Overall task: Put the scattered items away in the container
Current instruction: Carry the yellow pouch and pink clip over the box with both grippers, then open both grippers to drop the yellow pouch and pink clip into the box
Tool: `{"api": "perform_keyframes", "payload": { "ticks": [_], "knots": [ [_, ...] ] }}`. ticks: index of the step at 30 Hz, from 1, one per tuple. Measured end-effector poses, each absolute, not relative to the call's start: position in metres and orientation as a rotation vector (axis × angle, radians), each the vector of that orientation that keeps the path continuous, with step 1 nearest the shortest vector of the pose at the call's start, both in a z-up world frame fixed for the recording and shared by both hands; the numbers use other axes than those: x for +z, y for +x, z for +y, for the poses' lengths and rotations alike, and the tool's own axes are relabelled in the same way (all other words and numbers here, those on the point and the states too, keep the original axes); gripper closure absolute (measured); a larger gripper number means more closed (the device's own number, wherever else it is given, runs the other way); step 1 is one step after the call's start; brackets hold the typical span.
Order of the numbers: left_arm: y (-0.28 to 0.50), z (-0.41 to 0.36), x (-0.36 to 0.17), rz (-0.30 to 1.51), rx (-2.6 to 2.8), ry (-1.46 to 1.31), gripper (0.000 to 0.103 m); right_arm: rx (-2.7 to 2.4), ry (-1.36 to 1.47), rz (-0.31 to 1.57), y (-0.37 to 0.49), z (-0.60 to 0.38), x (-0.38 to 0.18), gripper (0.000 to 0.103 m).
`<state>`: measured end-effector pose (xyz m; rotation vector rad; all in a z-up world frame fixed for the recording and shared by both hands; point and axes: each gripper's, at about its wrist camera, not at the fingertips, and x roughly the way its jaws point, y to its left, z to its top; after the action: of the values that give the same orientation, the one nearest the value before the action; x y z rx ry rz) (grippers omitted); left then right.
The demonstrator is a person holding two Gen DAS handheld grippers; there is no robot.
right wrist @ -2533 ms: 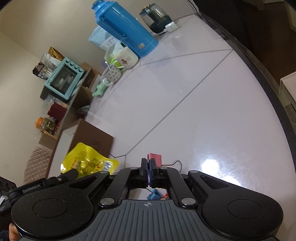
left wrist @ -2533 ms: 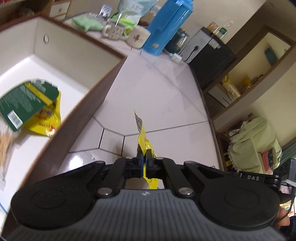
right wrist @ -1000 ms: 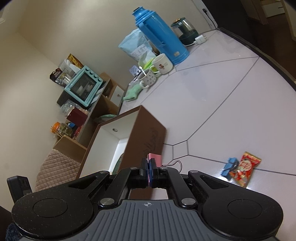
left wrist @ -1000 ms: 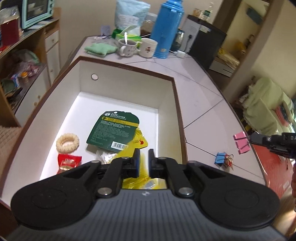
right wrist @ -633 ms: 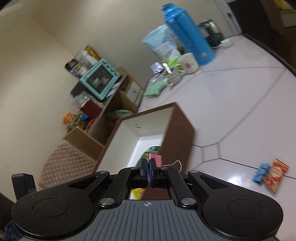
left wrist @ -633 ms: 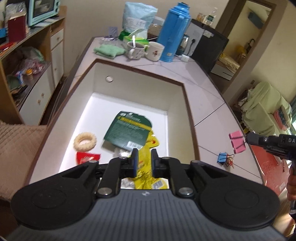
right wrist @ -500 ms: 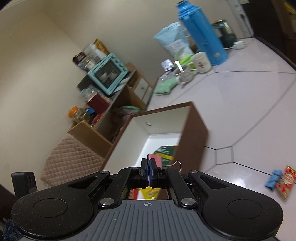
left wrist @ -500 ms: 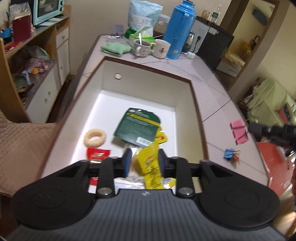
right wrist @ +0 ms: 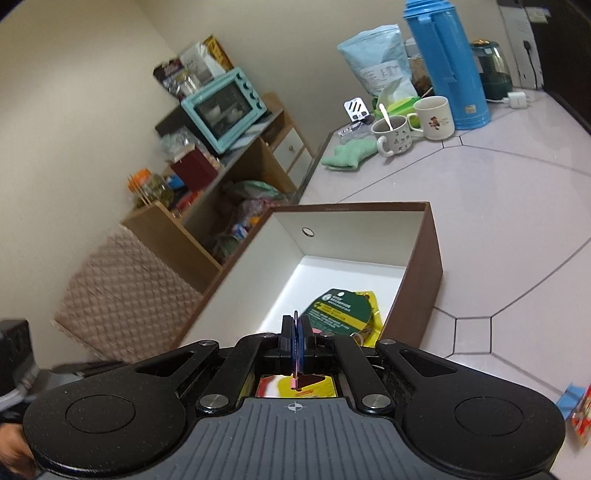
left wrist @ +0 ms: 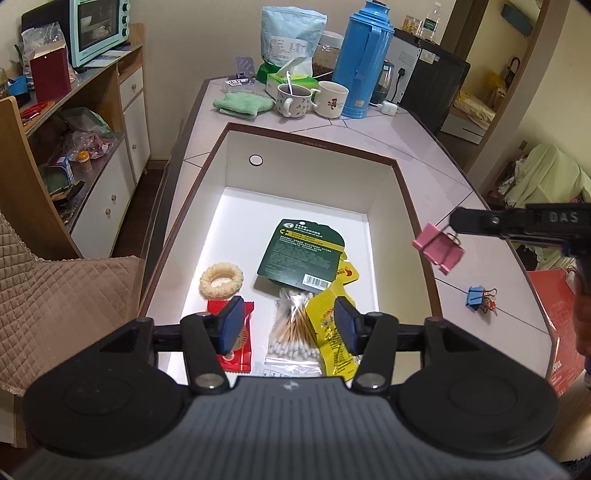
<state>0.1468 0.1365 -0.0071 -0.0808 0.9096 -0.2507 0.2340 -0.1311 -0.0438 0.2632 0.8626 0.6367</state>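
The brown box [left wrist: 402,206] with a white inside holds a green packet [left wrist: 301,254], a yellow packet [left wrist: 332,332], cotton swabs [left wrist: 293,328], a ring biscuit [left wrist: 221,280] and a red packet [left wrist: 240,343]. My left gripper [left wrist: 290,326] is open and empty above the box's near end. My right gripper [right wrist: 297,345] is shut on a pink binder clip [left wrist: 437,251], held above the box's right rim [right wrist: 424,266]. A blue binder clip [left wrist: 476,295] and a small red snack packet [right wrist: 580,421] lie on the counter to the right.
At the far end of the counter stand a blue thermos [left wrist: 364,59], two mugs [left wrist: 314,98], a green cloth [left wrist: 242,103] and a blue-grey bag [left wrist: 291,33]. A wooden shelf unit with a teal oven [left wrist: 99,29] is on the left.
My left gripper opened and dropped the yellow packet into the box. My right gripper carried the pink clip left from the counter to above the box's right rim.
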Motion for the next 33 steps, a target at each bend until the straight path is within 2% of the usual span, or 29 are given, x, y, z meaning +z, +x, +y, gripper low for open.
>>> {"api": "perform_keyframes", "payload": {
  "ticks": [7,11,12,21,27,33],
  "knots": [
    [0.16,0.136,-0.017,0.938,-0.259,-0.082,0.052,0.628,0.098,0.885,0.248,-0.106,-0.06,0.102],
    [0.168,0.134,-0.023,0.955,-0.262,-0.078,0.046,0.632,0.033,0.894,0.255,-0.097,-0.066,0.102],
    [0.17,0.133,-0.024,0.958,-0.262,-0.076,0.042,0.631,0.035,0.895,0.258,-0.096,-0.066,0.102],
    [0.184,0.127,-0.033,0.988,-0.262,-0.055,0.035,0.586,0.115,0.884,0.261,-0.113,-0.051,0.102],
    [0.183,0.126,-0.035,1.003,-0.246,-0.038,0.026,0.576,0.197,0.943,0.247,-0.128,-0.044,0.102],
    [0.176,0.123,-0.032,1.005,-0.229,-0.02,0.022,0.595,0.182,1.009,0.224,-0.13,-0.045,0.102]
  ]
}}
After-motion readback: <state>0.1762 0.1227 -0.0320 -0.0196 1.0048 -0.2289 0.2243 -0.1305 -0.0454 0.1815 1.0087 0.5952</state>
